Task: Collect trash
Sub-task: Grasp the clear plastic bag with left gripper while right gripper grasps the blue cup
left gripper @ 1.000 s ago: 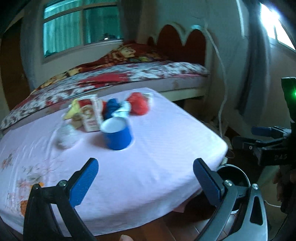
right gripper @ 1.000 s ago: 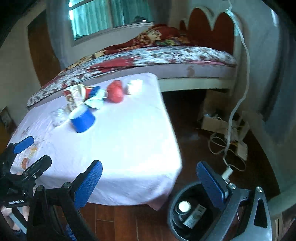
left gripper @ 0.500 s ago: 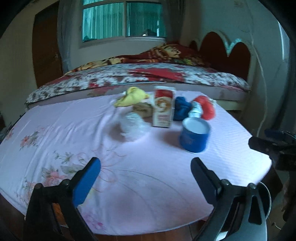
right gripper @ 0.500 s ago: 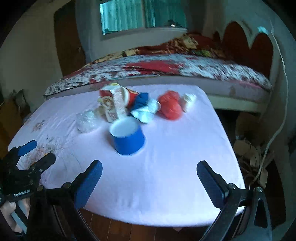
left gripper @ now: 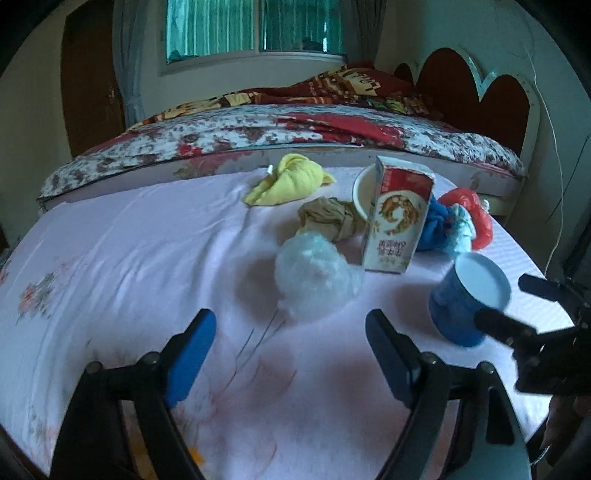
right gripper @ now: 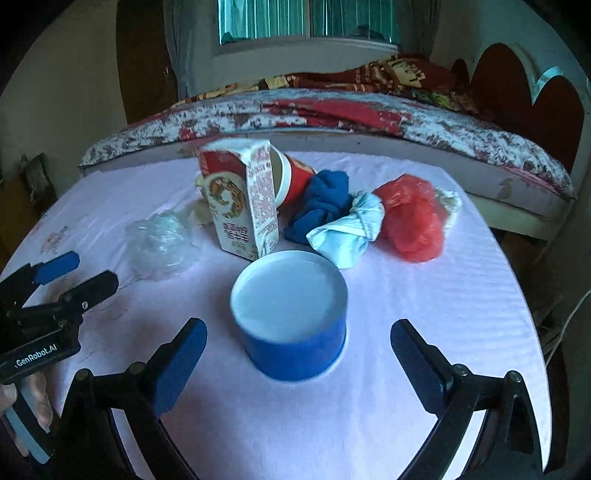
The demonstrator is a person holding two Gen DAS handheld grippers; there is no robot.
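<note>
Nearest, the left gripper (left gripper: 291, 341) has just been narrowing its spread, empty jaws; the right gripper (right gripper: 299, 349) gapes around, not touching, one blue tub (right gripper: 290, 319). Beyond: one clear plastic wad (left gripper: 314, 280), one milk carton (right gripper: 242, 203), one red bag (right gripper: 413, 218), on the pink table (right gripper: 424, 295).

A table under a pale pink floral cloth (left gripper: 129, 251) fills the foreground. At twelve o'clock lies a bed with a red patterned quilt (left gripper: 295, 129), its scalloped dark headboard (left gripper: 476, 88) at two o'clock. A teal-curtained window (left gripper: 255, 26) glows above.
</note>
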